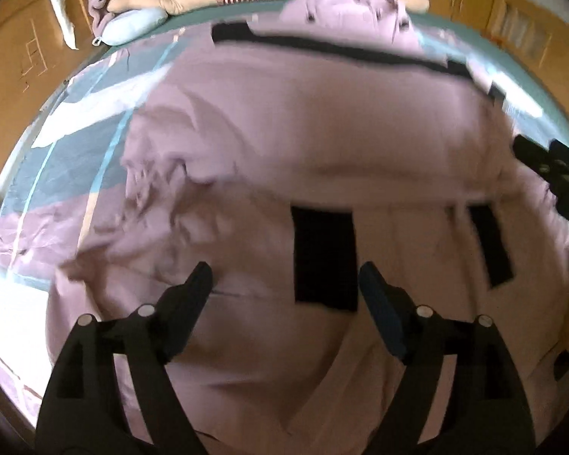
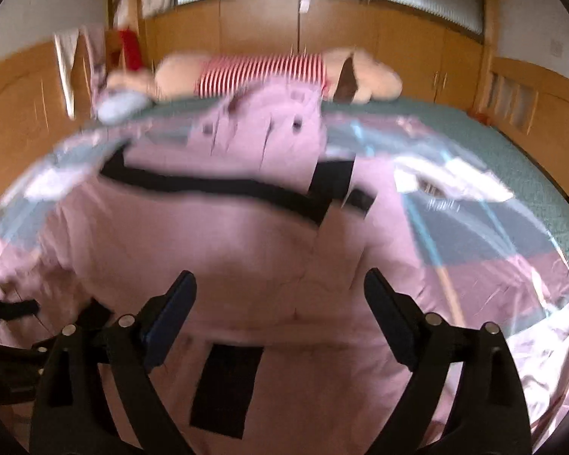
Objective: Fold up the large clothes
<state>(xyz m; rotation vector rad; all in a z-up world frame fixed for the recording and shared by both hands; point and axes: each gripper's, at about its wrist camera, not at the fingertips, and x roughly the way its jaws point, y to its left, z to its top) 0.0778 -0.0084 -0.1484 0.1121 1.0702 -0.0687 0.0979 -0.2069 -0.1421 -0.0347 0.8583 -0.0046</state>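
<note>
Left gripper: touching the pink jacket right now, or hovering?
Cannot tell. In the left wrist view the left gripper is open over the pink jacket, but blur hides any contact or gap at the fingertips.

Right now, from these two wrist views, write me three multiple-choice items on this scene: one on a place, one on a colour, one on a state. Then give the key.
1. Where does the striped plush toy lie?
A. at the far edge of the bed, beyond the garment
B. between the gripper fingers
C. on the floor

2. What colour are the patches on the pink garment?
A. white
B. black
C. yellow

3. How does the left gripper stand?
A. shut on the garment
B. shut on the toy
C. open, holding nothing

Key: 1 A, the toy sits past the garment's far end in both views. 2 B, the rectangles and the long strip read black. 3 C, its fingers stand wide apart with cloth showing between them; the right gripper stands the same.
</note>
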